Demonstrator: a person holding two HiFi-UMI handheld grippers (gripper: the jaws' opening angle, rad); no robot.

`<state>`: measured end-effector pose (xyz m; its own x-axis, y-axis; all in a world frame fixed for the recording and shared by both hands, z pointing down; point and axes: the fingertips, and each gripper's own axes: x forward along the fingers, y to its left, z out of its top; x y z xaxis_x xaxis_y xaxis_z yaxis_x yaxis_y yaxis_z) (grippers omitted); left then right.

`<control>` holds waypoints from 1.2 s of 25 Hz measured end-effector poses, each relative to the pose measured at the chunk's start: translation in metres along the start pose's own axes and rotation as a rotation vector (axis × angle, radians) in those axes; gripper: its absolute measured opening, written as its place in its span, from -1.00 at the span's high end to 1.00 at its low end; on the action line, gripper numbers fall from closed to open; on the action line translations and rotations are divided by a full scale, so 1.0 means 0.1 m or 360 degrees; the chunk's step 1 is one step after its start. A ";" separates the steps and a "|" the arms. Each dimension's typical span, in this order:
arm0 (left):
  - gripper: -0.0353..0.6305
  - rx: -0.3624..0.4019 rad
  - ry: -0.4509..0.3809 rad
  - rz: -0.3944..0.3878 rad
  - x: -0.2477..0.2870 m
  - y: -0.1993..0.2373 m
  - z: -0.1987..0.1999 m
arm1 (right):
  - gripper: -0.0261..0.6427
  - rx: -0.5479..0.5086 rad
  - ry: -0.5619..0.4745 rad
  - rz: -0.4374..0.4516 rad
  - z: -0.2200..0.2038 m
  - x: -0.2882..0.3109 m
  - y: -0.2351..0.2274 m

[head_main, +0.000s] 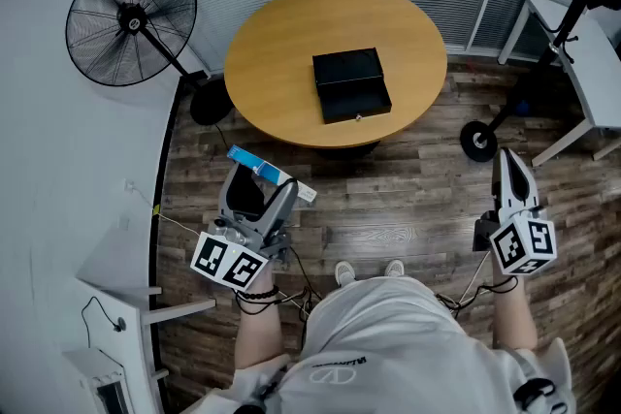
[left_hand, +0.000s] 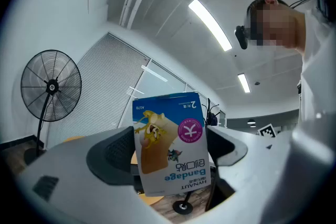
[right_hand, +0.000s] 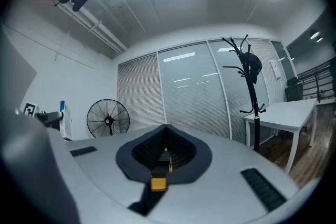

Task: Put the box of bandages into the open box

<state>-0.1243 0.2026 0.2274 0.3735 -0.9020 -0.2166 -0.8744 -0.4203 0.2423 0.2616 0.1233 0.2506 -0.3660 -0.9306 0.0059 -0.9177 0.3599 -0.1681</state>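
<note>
My left gripper [head_main: 260,194] is shut on the box of bandages [head_main: 270,174], a blue and white carton that sticks out past the jaws, over the floor in front of the round table. In the left gripper view the carton [left_hand: 170,147] stands upside down between the two dark pads [left_hand: 114,153], filling the gap of my left gripper [left_hand: 170,157]. The open black box [head_main: 351,84] lies on the round wooden table [head_main: 281,44], lid flat behind it, well ahead of both grippers. My right gripper [head_main: 511,177] hangs at the right with its jaws together and nothing in them; in its own view my right gripper [right_hand: 166,149] shows the pads meeting.
A black standing fan [head_main: 131,19] is left of the table. A coat stand's base [head_main: 478,141] sits on the wooden floor right of the table, and a white desk [head_main: 592,63] stands at the far right. White furniture [head_main: 116,305] is at my left side.
</note>
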 end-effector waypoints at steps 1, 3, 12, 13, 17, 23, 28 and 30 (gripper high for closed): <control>-0.39 0.0001 -0.0002 -0.0001 0.01 0.00 0.01 | 0.87 -0.0002 0.0001 0.0000 0.00 0.00 0.00; -0.39 0.0006 -0.0005 -0.0004 0.02 -0.01 0.02 | 0.87 -0.0005 0.0004 0.0002 0.01 0.01 -0.01; -0.39 0.0019 0.0011 -0.0006 0.09 -0.08 0.00 | 0.87 -0.0004 0.0011 0.0019 0.00 0.03 -0.06; -0.39 0.0019 0.0012 -0.0005 0.10 -0.10 -0.01 | 0.87 -0.0002 0.0013 0.0021 -0.01 0.03 -0.07; -0.39 0.0021 0.0019 -0.0001 0.16 -0.17 -0.04 | 0.87 0.0003 0.0023 0.0018 -0.02 0.01 -0.17; -0.39 0.0034 0.0016 0.0014 0.27 -0.36 -0.10 | 0.87 -0.0009 0.0072 0.0116 -0.08 0.06 -0.27; -0.39 0.0054 0.0025 0.0033 0.42 -0.55 -0.17 | 0.87 -0.0009 0.0066 0.0156 -0.06 0.09 -0.42; -0.39 0.0067 0.0027 0.0042 0.48 -0.63 -0.19 | 0.87 0.0000 0.0055 0.0173 -0.04 0.12 -0.50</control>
<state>-0.0452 0.1835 0.2200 0.3548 -0.9145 -0.1946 -0.8962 -0.3920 0.2079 0.3023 0.0949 0.2632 -0.4683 -0.8833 0.0220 -0.8725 0.4584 -0.1694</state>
